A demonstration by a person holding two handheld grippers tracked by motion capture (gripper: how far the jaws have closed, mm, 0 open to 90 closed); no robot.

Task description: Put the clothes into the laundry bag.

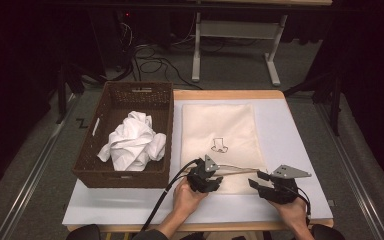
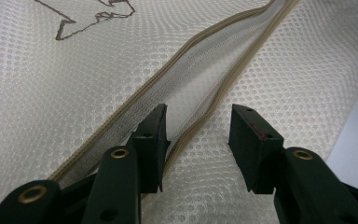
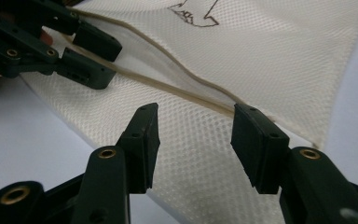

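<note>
A cream mesh bag [image 1: 220,130] with a small dark drawing [image 1: 219,145] lies flat on the table. Its tan zipper [image 2: 214,79] near the front edge is parted into a slit. My left gripper [image 1: 219,178] is open at the slit's left part. In the left gripper view it [image 2: 198,114] straddles the lower zipper edge, with the left jaw inside the opening. My right gripper [image 1: 258,180] is open over the mesh, by the zipper's right end [image 3: 228,109]. In the right gripper view it [image 3: 196,112] holds nothing, and the left gripper [image 3: 98,60] shows farther off.
A brown woven basket [image 1: 110,107] stands at the table's left with a crumpled white cloth [image 1: 132,142] inside. The bag rests on a pale blue-white mat [image 1: 285,135]. Beyond the table are a white desk frame [image 1: 235,30] and cables on the floor.
</note>
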